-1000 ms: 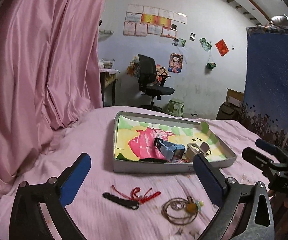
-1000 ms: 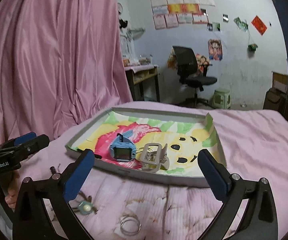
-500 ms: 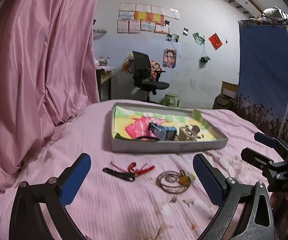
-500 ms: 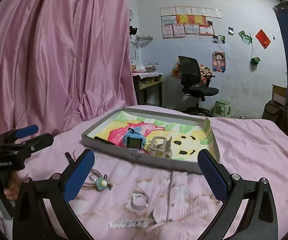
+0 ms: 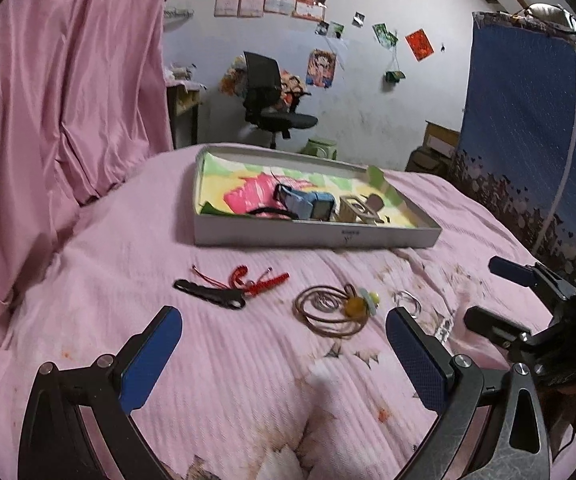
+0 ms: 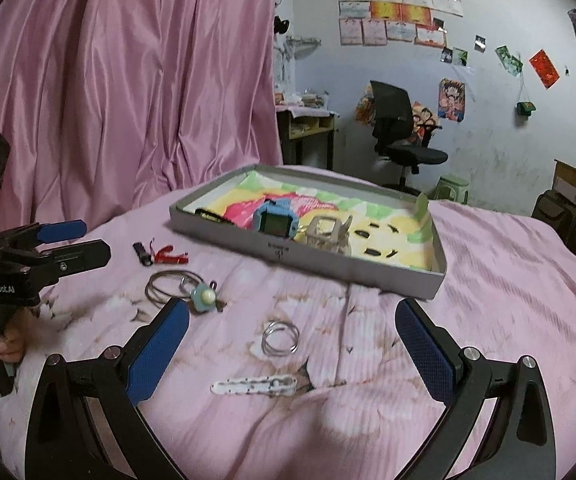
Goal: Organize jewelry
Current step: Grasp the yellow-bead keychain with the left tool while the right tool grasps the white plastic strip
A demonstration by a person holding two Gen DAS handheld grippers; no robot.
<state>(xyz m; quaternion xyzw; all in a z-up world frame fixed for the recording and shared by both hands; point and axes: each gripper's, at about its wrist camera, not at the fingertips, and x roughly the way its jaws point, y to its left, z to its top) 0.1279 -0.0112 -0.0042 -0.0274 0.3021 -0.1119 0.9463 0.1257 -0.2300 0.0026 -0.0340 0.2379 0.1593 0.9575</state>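
Observation:
A grey tray [image 5: 316, 236] [image 6: 328, 258] with a colourful lining sits on the pink bed and holds a blue watch [image 5: 308, 202] [image 6: 276, 222] and a beige watch [image 5: 358, 210] [image 6: 328, 234]. In front of it lie a red cord bracelet [image 5: 258, 280] [image 6: 168, 256], a black strap [image 5: 210, 294] [image 6: 142, 254], a brown cord necklace with a pendant [image 5: 332, 310] [image 6: 184, 288], silver rings [image 6: 280, 336] [image 5: 406, 302] and a white strap [image 6: 254, 384]. My left gripper [image 5: 284, 360] [image 6: 72, 242] is open above the bedding. My right gripper [image 6: 292, 352] [image 5: 496, 294] is open too, over the rings.
Pink curtains [image 6: 120, 92] hang at the left. A blue cloth [image 5: 528, 128] hangs at the right. An office chair [image 6: 400, 132], a desk and a green stool stand beyond the bed. A hand [image 6: 4, 344] holds the left gripper's handle.
Both grippers have drawn back from the tray toward the near side of the bed, so more loose jewelry shows. Both stay open.

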